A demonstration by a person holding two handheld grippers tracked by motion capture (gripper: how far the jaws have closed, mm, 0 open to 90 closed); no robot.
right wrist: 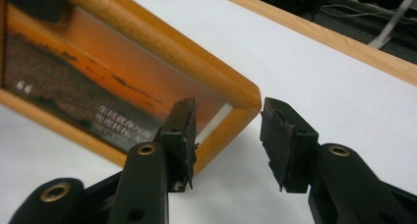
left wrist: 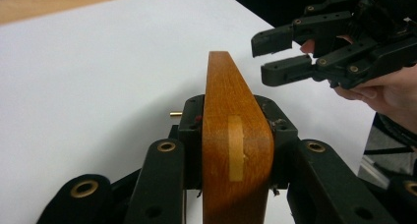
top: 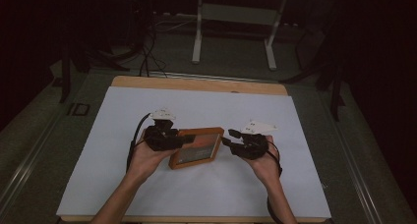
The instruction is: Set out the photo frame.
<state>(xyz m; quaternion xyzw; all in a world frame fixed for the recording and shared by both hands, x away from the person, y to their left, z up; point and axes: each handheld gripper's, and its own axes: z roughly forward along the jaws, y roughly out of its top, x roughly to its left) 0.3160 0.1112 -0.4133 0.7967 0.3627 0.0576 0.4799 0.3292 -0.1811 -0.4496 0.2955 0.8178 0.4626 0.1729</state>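
frame [left wrist: 236,150] edge clamped in left gripper [left wrist: 236,135]

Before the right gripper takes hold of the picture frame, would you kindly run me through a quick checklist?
1. Left gripper shut on the picture frame: ok.
2. Right gripper open: ok.
3. Frame corner between the right fingers: ok, one in front of the glass, the other beyond the corner.
4. Right fingers pressing the frame: not ok, a gap shows.
5. Frame lifted off the white sheet: cannot tell.

Orange-brown wooden frame [top: 196,148], black claws, white sheet [top: 206,194]
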